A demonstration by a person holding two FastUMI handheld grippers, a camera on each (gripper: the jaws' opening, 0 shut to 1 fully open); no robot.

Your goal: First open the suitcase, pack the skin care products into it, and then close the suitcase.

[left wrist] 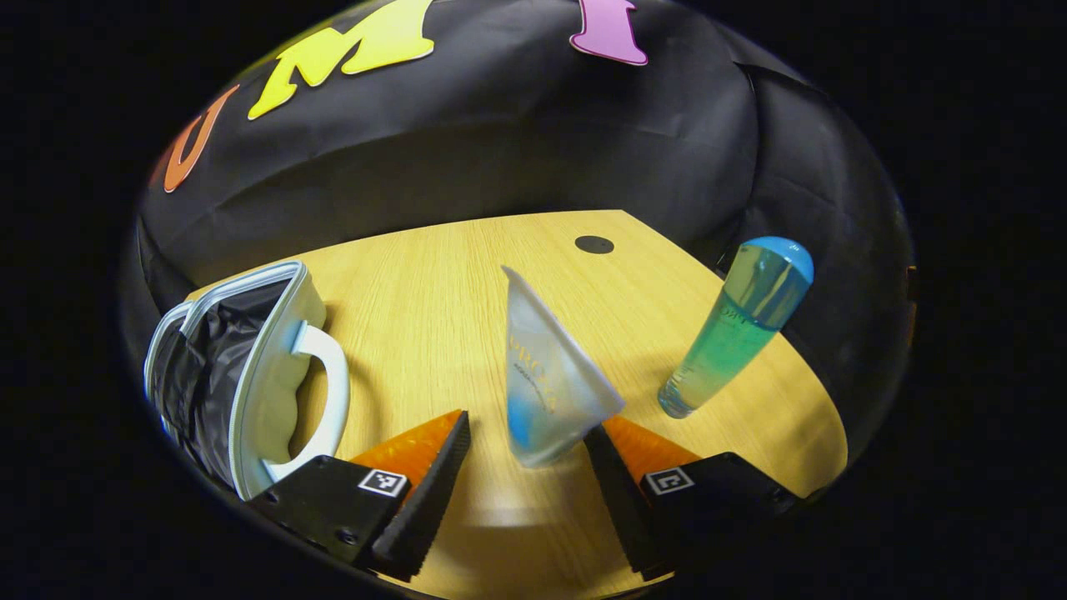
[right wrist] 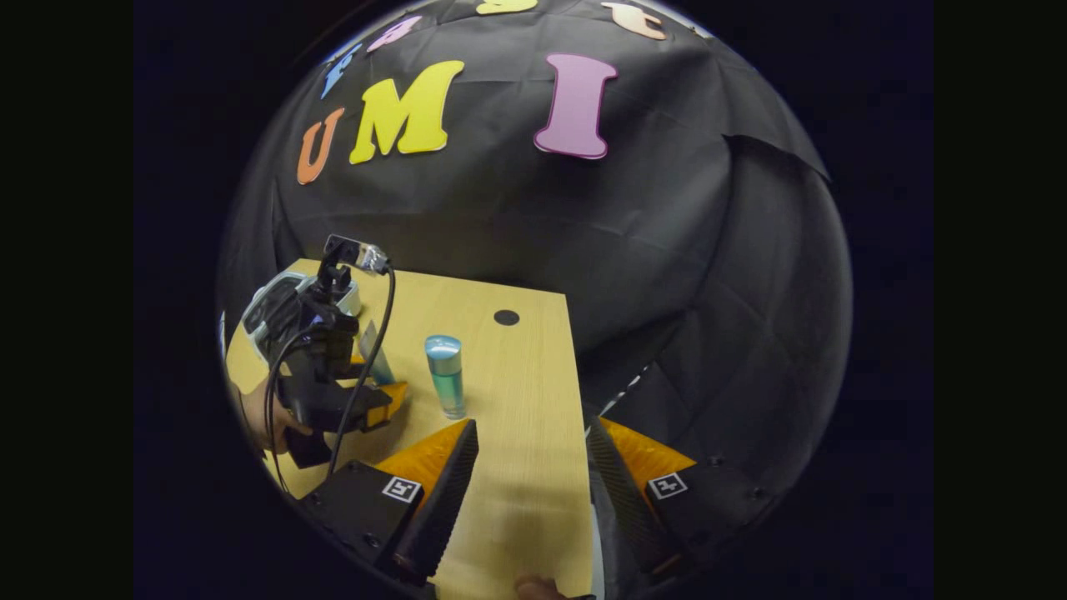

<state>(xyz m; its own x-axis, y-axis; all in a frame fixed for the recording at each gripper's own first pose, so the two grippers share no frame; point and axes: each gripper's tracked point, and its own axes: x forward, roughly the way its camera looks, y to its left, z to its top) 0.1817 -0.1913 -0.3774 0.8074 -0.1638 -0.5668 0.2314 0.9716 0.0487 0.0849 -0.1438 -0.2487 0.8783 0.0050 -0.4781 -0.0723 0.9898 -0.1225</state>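
My left gripper point(left wrist: 527, 446) gapes around the frosted tube point(left wrist: 546, 379), not clamping; suitcase point(left wrist: 242, 375) open, blue bottle point(left wrist: 738, 329) upright on the worktop point(left wrist: 433, 283). Right gripper point(right wrist: 529, 475) wide, empty.

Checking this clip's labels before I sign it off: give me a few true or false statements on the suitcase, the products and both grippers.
1. The suitcase is open, its dark lining showing. True.
2. The frosted tube lies flat inside the suitcase. False: it is upright on the table, between the open fingers of the left gripper.
3. The blue-capped bottle stands on the table. True.
4. The right gripper holds the bottle. False: it is open, with nothing between its fingers.
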